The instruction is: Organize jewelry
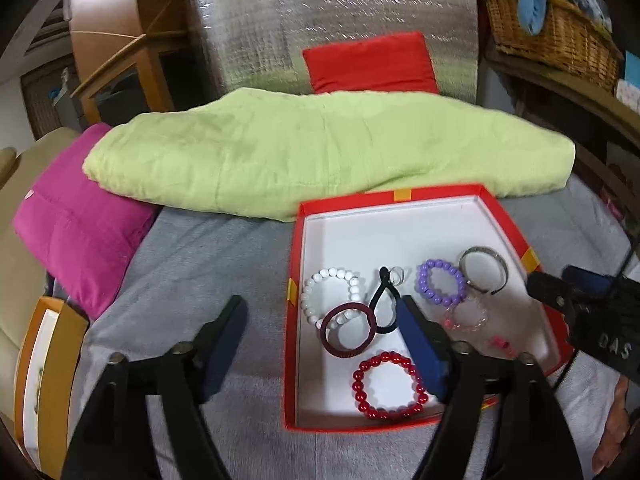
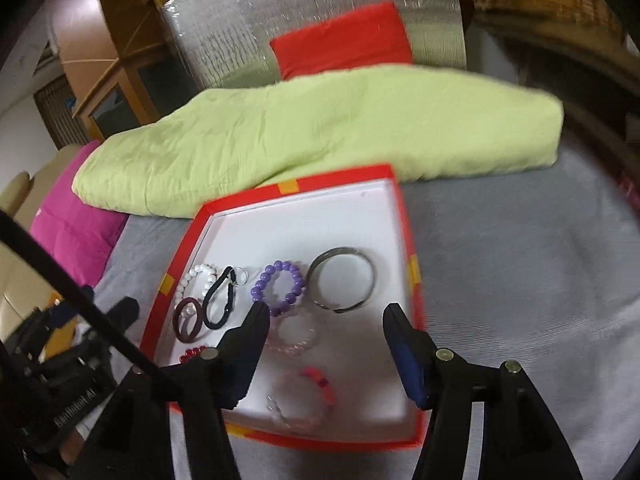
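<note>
Left wrist view: looks mostly done, as all the jewelry in view already sits inside the red box (image 1: 294,320), a shallow cardboard lid-type tray with white lining and yellow tabs, resting on the grey ribbed bedcover (image 1: 192,280). Contents: white bead bracelet (image 1: 334,294), maroon hair tie (image 1: 347,330) overlapping it, black elastic loop (image 1: 380,300) with a small clear ring on its end, purple bead bracelet (image 1: 441,283), metal bangle (image 1: 483,269) (rigid, open cuff), clear pink bead bracelet (image 1: 467,315), glossy red bead bracelet (image 1: 387,385). Left gripper (image 1: 322,312) is spread wide and holds nothing; one blue-padded finger is over the box, the other over the bedcover. Nothing loose on the cover that I can see. Behind: puffy green quilt (image 1: 320,152), magenta cushion (image 1: 80,220). Right wrist view: blurred, same box (image 2: 416,300). Right gripper (image 2: 325,312) is also wide open and empty, hovering over the near half of the box, above the clear pink bracelet (image 2: 292,334) and a second pale bracelet with a pink section (image 2: 302,400). Purple beads (image 2: 279,288) and bangle (image 2: 344,278) lie side by side, just apart. What's left, my guess: untangling the overlapped white/maroon/black cluster and spacing the pieces out; no stray items visible in this view either.
</note>
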{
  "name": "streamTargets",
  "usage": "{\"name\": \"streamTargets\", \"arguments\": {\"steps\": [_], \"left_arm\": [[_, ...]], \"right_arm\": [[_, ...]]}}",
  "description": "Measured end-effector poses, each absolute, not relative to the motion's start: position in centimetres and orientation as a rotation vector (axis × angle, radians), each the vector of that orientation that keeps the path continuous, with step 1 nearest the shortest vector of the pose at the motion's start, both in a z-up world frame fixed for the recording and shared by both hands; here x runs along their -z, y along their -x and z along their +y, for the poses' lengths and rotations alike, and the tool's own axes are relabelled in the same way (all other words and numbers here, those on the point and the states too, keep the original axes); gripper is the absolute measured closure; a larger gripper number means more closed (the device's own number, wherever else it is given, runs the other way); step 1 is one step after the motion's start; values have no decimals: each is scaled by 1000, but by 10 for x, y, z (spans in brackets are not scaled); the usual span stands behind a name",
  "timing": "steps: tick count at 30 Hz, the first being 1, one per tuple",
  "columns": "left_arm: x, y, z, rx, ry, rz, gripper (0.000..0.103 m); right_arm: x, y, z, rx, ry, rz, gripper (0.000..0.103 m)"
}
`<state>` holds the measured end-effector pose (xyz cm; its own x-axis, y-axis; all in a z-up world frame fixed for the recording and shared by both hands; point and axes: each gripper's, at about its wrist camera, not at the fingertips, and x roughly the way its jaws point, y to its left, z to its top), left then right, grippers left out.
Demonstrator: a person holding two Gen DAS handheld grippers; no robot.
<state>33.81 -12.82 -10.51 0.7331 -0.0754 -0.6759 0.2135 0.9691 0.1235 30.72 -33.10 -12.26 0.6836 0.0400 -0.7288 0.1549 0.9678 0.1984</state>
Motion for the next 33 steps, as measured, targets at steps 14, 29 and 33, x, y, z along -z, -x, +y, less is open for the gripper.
{"name": "streamTargets", "arguments": {"steps": [14,29,33], "left_arm": [[72,-278,-97,80,-108,682,17],[69,-199,-66,9,-85,576,17],[74,-198,-64,32,-44,594,17]], "right_arm": [[89,-219,-317,129,-137,746,40],[77,-135,-290,169,-123,621,37],[79,-134,-285,169,-90,622,34]]}}
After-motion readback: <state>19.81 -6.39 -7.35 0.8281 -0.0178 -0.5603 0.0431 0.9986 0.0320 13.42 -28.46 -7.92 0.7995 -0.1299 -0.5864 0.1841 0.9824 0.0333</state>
